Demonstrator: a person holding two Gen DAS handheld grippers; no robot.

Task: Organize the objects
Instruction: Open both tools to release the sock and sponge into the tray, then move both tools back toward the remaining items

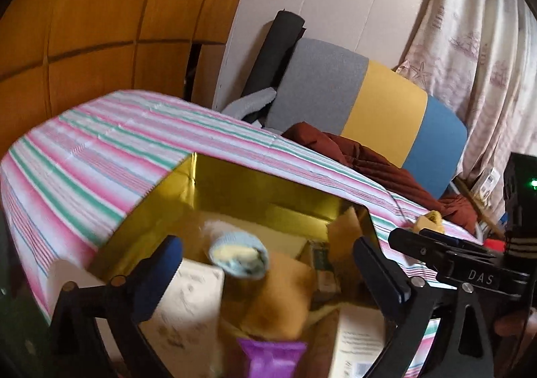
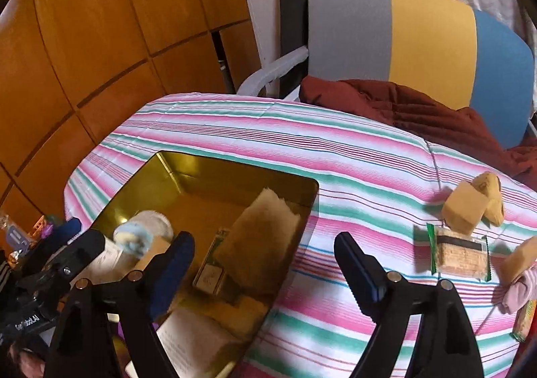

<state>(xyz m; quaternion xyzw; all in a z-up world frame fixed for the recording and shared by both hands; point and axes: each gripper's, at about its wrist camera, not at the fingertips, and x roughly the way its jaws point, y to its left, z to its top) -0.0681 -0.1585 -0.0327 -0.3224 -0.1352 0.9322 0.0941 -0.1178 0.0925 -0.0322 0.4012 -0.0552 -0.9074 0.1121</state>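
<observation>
Tin (image 2: 174,173) first: the gold box sits on the striped cloth (image 2: 335,150) at about nine o'clock from my right gripper (image 2: 265,264), and it already holds a blue sock roll (image 2: 134,240), a tan packet (image 2: 265,240) and a white carton (image 1: 191,297). Both of my grippers stand wide apart with nothing pinched; the left gripper (image 1: 268,270) hovers over the tin with the sock roll lying between its blue pads but untouched.

Still out on the cloth, at two to three o'clock from my right gripper, are two tan blocks (image 2: 470,207) and a green-edged wafer pack (image 2: 459,254). I judge the wafer pack light, crackly and easy to crush, so I would take it across its short sides with a gentle squeeze. The tan blocks look soft, sponge-like and forgiving; a grip across the middle should hold. The sock roll will squash and spring back.

Writing: "DAS" shows on the right tool's black body in the left view. The lettering on the left tool in the right view is partly cut off, and the carton print is too blurred to read.
</observation>
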